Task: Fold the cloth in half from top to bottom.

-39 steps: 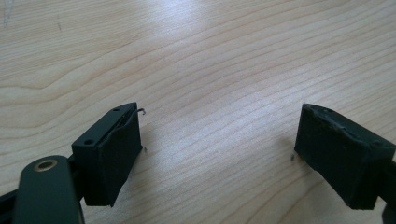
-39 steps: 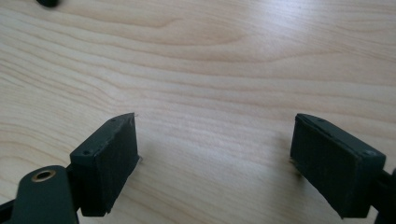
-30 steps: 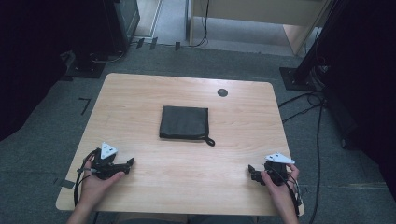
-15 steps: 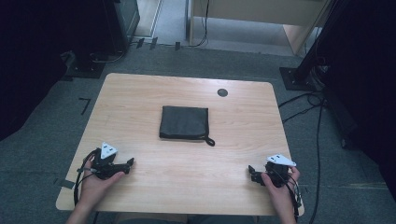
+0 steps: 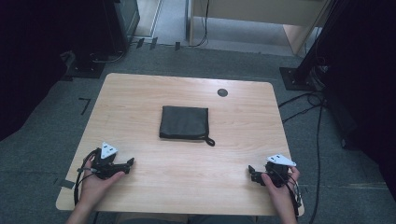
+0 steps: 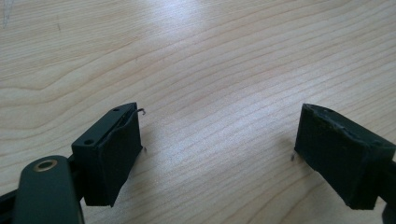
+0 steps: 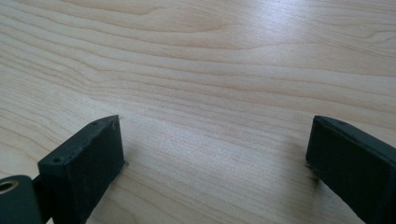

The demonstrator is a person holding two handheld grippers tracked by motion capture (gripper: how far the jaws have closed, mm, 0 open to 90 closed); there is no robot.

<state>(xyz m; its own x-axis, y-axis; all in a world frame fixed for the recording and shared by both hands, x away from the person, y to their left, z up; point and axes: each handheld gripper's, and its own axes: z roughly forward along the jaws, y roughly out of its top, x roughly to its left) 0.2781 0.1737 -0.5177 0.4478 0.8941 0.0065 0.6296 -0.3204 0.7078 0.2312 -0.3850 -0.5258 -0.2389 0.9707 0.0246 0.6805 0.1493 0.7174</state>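
A dark folded cloth (image 5: pixel 184 122) with a small loop at its near right corner lies flat in the middle of the wooden table (image 5: pixel 196 186). My left gripper (image 5: pixel 130 162) rests near the front left edge, held by a hand and pointing right. In the left gripper view it (image 6: pixel 219 140) stands open over bare wood. My right gripper (image 5: pixel 251 171) rests near the front right corner and points left. Its jaws have just been opening; in the right gripper view it (image 7: pixel 215 154) is open with nothing between the jaws. Both grippers are well short of the cloth.
A small black round grommet (image 5: pixel 222 92) sits in the tabletop near the far edge. Dark stands and cables (image 5: pixel 308 100) lie on the grey floor to the right of the table, and dark equipment stands at the far left.
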